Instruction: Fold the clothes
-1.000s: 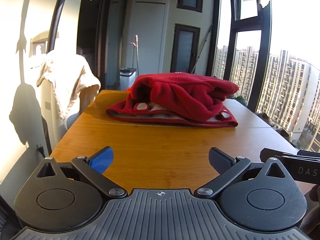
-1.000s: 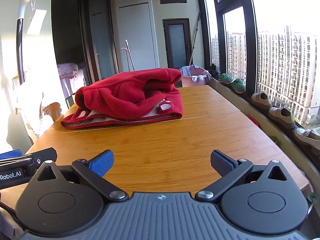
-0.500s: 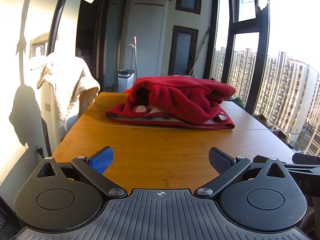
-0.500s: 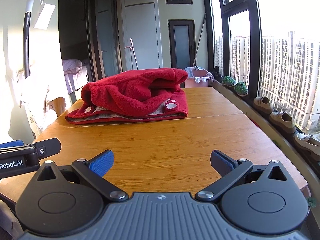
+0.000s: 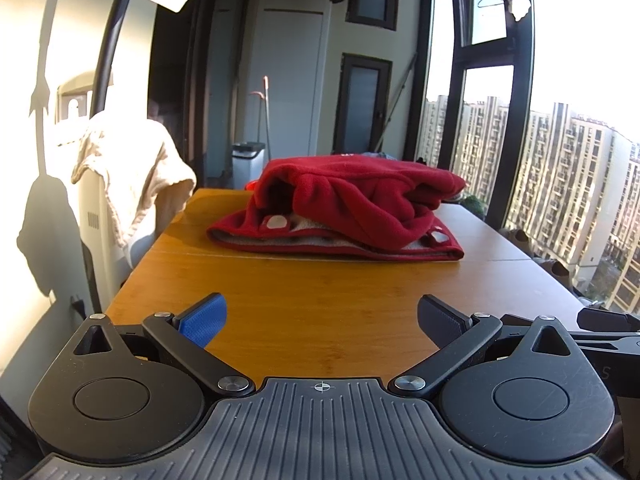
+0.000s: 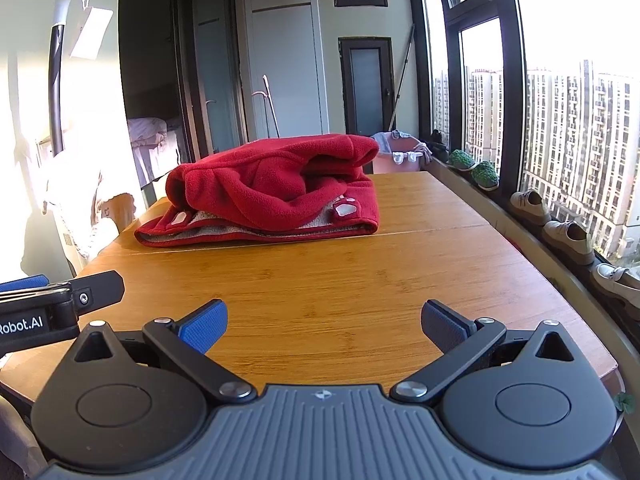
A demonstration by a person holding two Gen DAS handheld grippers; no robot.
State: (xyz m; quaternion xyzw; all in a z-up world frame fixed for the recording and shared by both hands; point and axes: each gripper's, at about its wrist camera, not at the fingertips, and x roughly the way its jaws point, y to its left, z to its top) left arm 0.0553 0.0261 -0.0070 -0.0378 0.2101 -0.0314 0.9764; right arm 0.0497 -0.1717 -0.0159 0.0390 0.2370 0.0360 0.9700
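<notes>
Both tools are low at the near edge of the warm wooden bamboo-grain table (image 5: 320,304), and the left gripper (image 5: 320,316) has its blue-padded fingers spread wide with nothing between them; same story for the right gripper (image 6: 324,320), jaws apart, empty, only bare tabletop in the gap. Straight ahead of both, well apart from the fingertips, sits the red fleece garment (image 5: 352,208), bundled into a soft mound with a flat hem layer underneath and pale paw-shaped patches (image 6: 346,209) showing at its near edge. From the right view it lies ahead and a touch left; from the left view, ahead and slightly right. Now the risks, as I judge them: that mound is thick and layered, so a pinch at the near hem could catch only the top ply and drag the whole heap rather than open it. Fleece on smooth wood should slide easily, and a one-sided pull may skew it toward the window-side edge. The two tools sit close side by side, so a converging reach could clash them.
</notes>
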